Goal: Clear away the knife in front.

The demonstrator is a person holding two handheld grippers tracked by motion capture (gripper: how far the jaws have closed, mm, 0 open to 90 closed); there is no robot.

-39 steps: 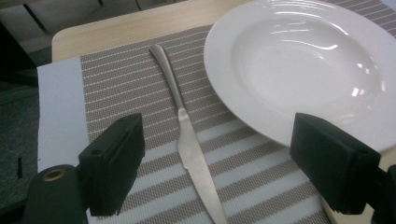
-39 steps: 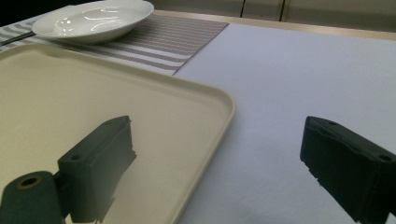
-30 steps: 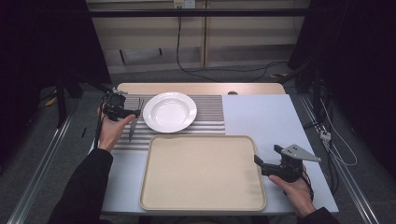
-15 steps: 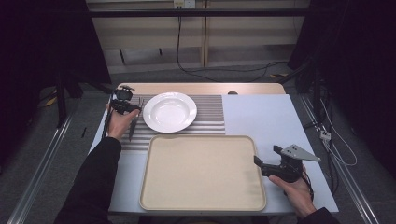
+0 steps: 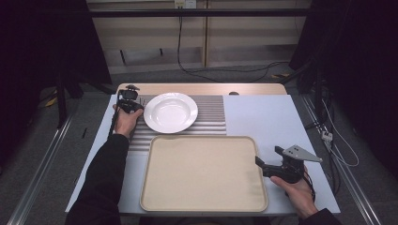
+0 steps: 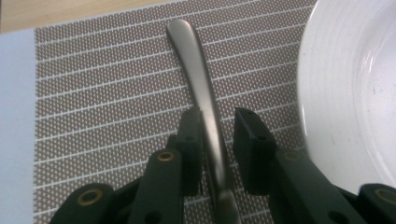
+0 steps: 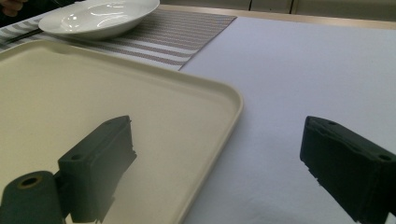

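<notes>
Since the earlier frame the left tool (image 5: 127, 100) has travelled up the left side of the high view and come down beside the plate (image 5: 171, 112), its jaws closing in; the right tool has kept its place.

Lower right, nearest, the right tool (image 5: 263, 165) rests released, jaws wide, astride the right rim of one beige tray (image 5: 202, 173), one jaw over the tray and the other over the table (image 5: 272, 117). Beyond the tray lies one grey striped placemat (image 5: 211, 117) bearing one white plate. Left of the plate, one metal utensil handle (image 6: 201, 88) lies on the mat, flanked by the left tool's jaws (image 6: 217, 140); one pad touches it, the other stands just apart, not yet clenched. Past the pale table edge are dark floor, cables and wooden panelling
</notes>
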